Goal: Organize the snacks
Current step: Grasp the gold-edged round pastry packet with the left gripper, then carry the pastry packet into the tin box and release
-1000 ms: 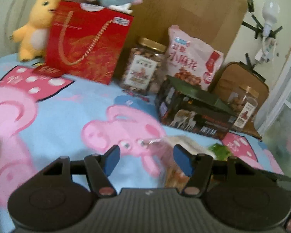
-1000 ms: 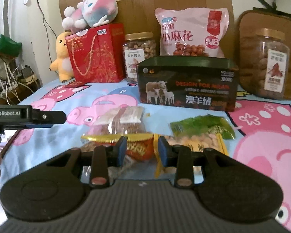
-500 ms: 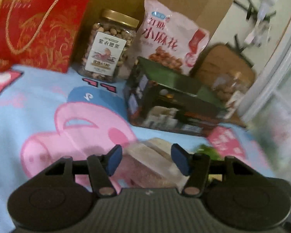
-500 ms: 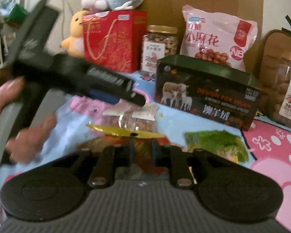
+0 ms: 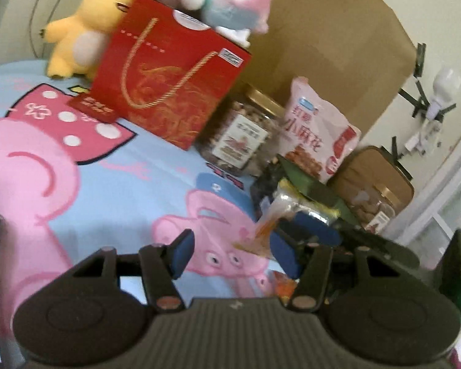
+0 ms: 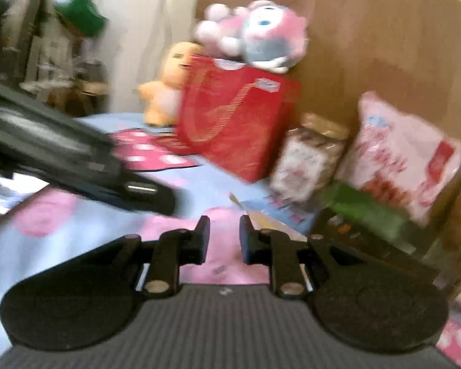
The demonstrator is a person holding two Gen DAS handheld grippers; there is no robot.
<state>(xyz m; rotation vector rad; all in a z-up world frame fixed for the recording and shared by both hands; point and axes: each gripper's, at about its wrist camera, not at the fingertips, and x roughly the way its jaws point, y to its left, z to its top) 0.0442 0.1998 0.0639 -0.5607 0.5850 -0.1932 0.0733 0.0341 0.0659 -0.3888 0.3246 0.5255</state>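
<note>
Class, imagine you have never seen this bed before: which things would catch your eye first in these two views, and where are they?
Most striking is the red gift bag standing at the back of the cartoon-pig bedsheet, with a pink plush toy on top of it and a yellow plush duck beside it. To its right stand a gold-lidded nut jar and a pink snack bag.

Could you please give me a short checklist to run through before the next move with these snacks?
1. Left gripper empty, fingers apart: ok.
2. Right gripper holding the snack packet: cannot tell; its jaws are opening, and only the sheet shows between them in its own view.
3. Views sharp: not ok, the right wrist view is blurred.
4. Bare sheet ahead of the left gripper: ok.
5. Nut jar upright, lid on: ok.
</note>
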